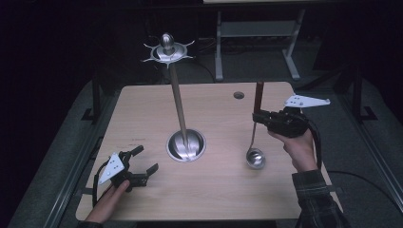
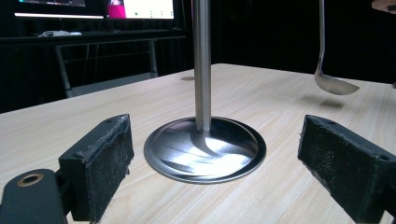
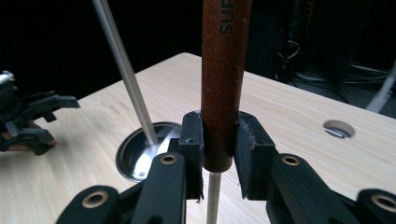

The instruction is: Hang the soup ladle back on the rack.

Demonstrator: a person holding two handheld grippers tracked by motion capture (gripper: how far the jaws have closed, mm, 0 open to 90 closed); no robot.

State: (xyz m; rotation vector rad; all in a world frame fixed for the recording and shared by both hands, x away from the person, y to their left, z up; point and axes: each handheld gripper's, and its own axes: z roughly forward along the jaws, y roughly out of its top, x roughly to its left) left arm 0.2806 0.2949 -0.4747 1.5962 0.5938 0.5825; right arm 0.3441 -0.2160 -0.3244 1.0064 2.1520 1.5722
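Ladle [image 1: 255, 151] bowl empty — right tongs [image 1: 259, 118] clamping handle, upright

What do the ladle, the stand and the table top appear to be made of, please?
Ladle: polished metal bowl and thin stem, mirror glints; handle looks like reddish-brown wood or wood-look plastic, matt. Stand: brushed steel by its look, streaked reflections on the round base. Table top: pale wood-grain surface, probably laminate.
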